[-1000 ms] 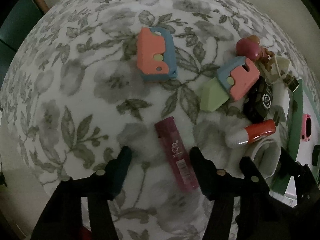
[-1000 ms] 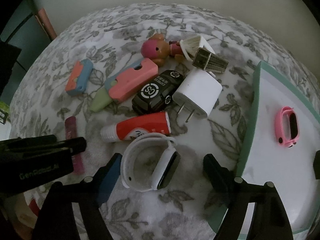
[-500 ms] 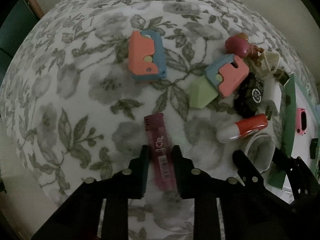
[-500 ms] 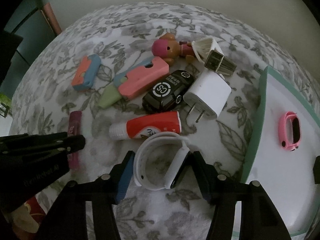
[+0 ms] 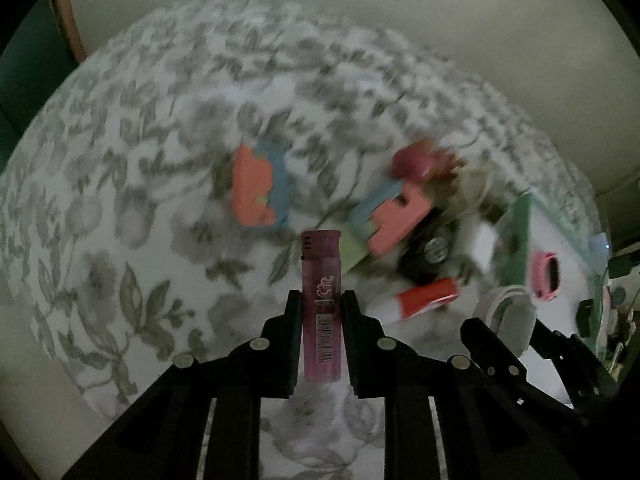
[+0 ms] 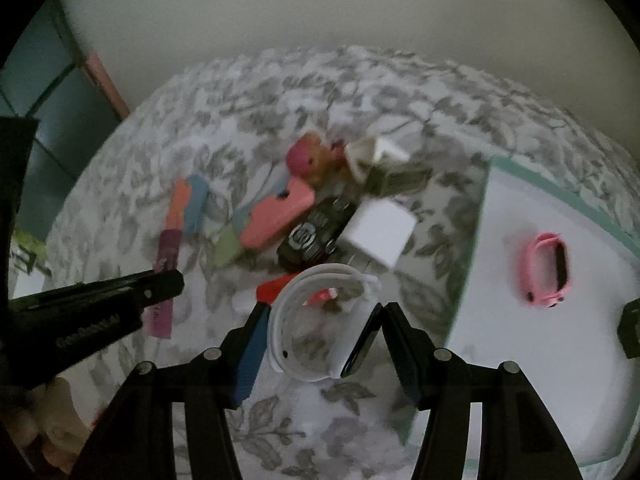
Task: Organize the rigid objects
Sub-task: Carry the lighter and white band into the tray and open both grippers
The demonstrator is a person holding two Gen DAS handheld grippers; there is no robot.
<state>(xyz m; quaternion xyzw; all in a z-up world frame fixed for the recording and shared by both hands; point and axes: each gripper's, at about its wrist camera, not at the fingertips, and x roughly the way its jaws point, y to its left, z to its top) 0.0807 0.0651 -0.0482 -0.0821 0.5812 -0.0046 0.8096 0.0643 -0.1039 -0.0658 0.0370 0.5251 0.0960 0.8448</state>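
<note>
My left gripper is shut on a pink lighter, held clear above the floral cloth; the lighter also shows in the right wrist view, behind the left gripper's dark body. My right gripper is shut on a white wristband with a dark screen, lifted off the cloth. A white tray with a green rim lies to the right and holds a pink wristband. On the cloth lie a red and white tube, a black toy car and a white charger.
Further back on the cloth are two pink and blue folding toys, a small doll and a white plug piece. A pale wall stands behind the table. A dark object sits at the tray's right edge.
The left jaws closed on the pink lighter and raised it off the cloth. The right jaws closed on the white wristband and lifted it. Both views now look from higher up.
</note>
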